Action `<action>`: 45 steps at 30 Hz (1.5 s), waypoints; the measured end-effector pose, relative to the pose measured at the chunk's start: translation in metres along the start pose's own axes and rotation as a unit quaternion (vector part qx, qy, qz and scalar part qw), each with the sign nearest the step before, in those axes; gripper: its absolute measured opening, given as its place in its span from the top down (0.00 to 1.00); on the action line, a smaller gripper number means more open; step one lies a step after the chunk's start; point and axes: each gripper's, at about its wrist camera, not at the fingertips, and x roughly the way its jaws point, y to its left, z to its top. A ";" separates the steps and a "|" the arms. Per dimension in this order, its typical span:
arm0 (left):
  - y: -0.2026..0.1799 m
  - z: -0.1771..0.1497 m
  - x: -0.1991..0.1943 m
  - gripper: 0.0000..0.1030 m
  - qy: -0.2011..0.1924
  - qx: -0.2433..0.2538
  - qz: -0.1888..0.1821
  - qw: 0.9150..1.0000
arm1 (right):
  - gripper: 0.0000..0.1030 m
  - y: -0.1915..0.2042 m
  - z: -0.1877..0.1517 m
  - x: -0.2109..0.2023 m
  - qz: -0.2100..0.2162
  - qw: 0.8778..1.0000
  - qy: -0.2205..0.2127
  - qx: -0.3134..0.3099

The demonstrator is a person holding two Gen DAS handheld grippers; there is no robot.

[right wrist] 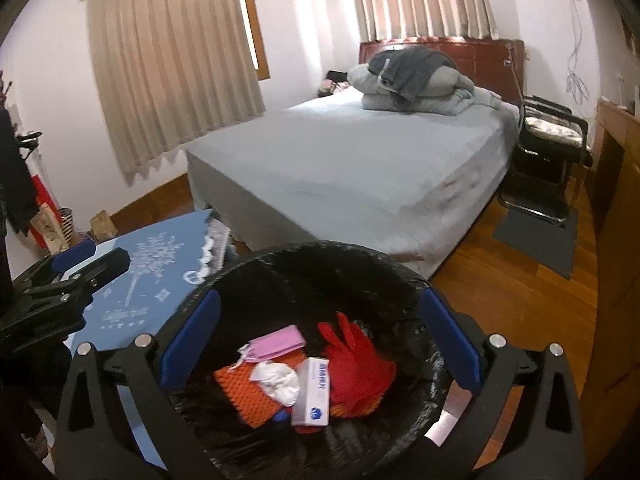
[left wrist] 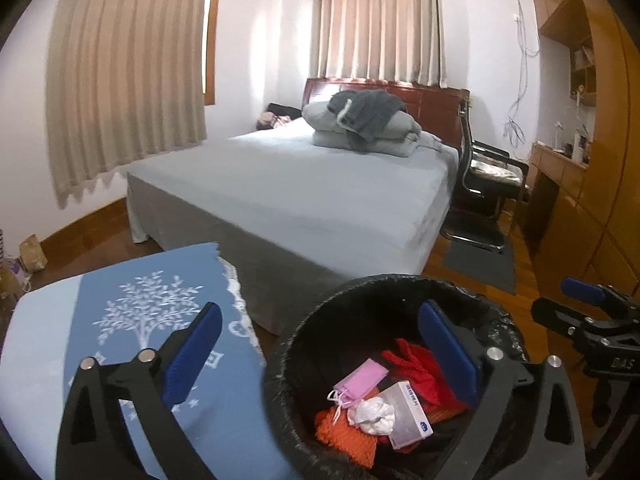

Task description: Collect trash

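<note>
A black lined trash bin stands on the floor below both grippers. Inside lie a pink mask, a crumpled white tissue, a small white box, a red glove and orange mesh. My left gripper is open and empty, one finger over the bin and the other over the blue cloth. Above the bin's mouth my right gripper is open with nothing between its pads.
A table under a blue tree-patterned cloth stands left of the bin. A grey bed with folded bedding lies behind. A black chair, a dark mat and wooden cabinets fill the right side.
</note>
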 end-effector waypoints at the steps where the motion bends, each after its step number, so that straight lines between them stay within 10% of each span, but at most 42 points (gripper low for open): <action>1: 0.000 0.000 -0.005 0.06 -0.001 0.000 0.003 1.000 | 0.05 0.003 0.000 -0.004 0.003 1.000 -0.002 -0.001; 45: 0.001 -0.015 -0.121 0.06 -0.051 -0.010 0.036 0.998 | 0.05 0.075 -0.002 -0.079 0.037 0.998 -0.031 -0.045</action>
